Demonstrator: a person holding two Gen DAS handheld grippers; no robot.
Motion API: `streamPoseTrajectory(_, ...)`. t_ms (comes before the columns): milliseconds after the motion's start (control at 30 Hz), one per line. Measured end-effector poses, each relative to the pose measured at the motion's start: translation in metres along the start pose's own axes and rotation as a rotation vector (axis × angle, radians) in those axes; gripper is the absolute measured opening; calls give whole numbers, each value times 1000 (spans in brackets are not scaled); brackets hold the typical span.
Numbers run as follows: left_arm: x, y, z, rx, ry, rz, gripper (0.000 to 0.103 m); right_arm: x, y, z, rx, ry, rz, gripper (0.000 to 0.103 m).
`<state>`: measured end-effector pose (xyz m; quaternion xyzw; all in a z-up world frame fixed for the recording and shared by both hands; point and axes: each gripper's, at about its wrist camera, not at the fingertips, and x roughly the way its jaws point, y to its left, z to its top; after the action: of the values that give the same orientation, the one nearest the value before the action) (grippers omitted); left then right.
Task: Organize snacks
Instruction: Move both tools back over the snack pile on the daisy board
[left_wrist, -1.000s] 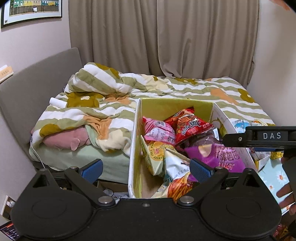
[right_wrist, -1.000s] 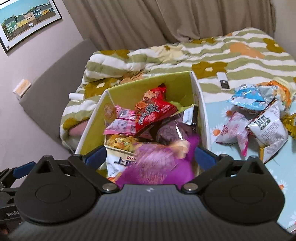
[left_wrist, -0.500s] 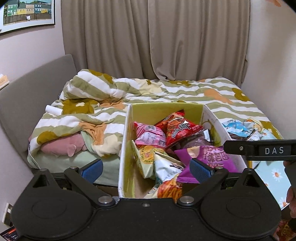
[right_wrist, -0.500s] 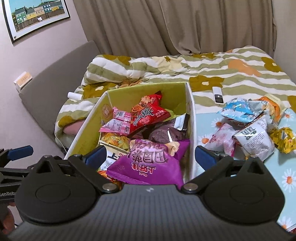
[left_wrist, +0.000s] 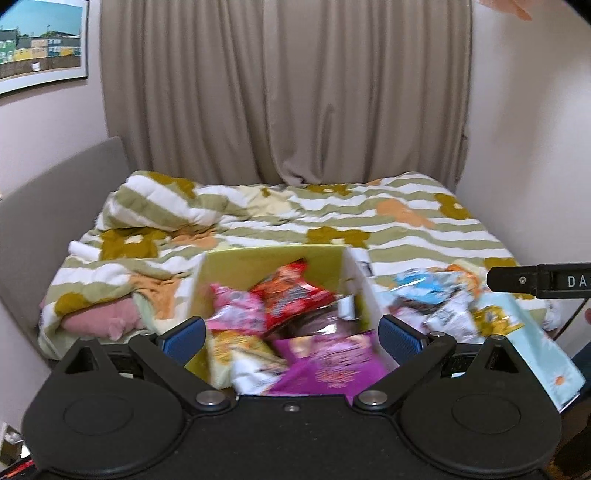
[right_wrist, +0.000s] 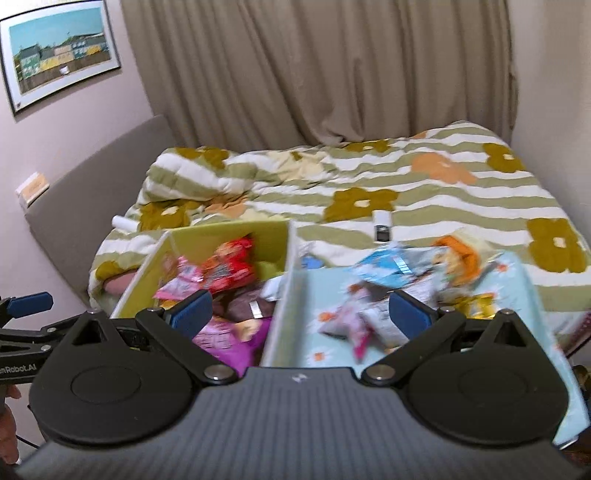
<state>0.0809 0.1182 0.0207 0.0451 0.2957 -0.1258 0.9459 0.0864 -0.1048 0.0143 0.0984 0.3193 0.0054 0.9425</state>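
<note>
A yellow-green box (left_wrist: 258, 264) (right_wrist: 229, 236) holds several snack bags: a red one (left_wrist: 291, 295) (right_wrist: 229, 264), a pink one (left_wrist: 236, 314), and a purple one (left_wrist: 332, 365) (right_wrist: 225, 341) at the front. Loose snack bags (right_wrist: 391, 295) (left_wrist: 443, 299) lie on a light-blue daisy cloth (right_wrist: 517, 280) to the box's right. My left gripper (left_wrist: 291, 336) is open and empty, held back above the box's near end. My right gripper (right_wrist: 299, 314) is open and empty, above the box's right wall and the cloth.
A bed with a striped flower quilt (left_wrist: 369, 221) lies behind the box. A white remote (right_wrist: 382, 225) lies on the quilt. A grey headboard (right_wrist: 92, 184) stands at the left, curtains (left_wrist: 280, 92) at the back. A pink pillow (left_wrist: 99, 321) sits left of the box.
Both grippers have drawn back and tilted upward, so the box looks smaller and lower. The right gripper has swung right toward the loose bags. The purple bag stays in the box.
</note>
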Motion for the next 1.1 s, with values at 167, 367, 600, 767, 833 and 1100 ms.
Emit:
streamPoseTrajectory(167,14,-47,10,-3,9,-28,102,-6,-50,11,-7,6,-55,103)
streamPoseTrajectory(367,42,-109,18,-6,45,-66,101,-3,-114,16,-3,38,-88,103)
streamPoseTrajectory(600,81,-176,21,-5,118,-92,101,13,-185,20,2,95,-90,103)
streamPoseTrajectory(767,124,-214,18,-52,197,-80,99,37,-227,23,-10,154,-56,103)
streamPoseTrajectory(833,144,-226,15,-84,236,-69,96,54,-240,23,-13,190,-34,103)
streamPoseTrajectory(1100,223,-244,-3,-235,396,-5,87,128,-278,12,31,360,79,103)
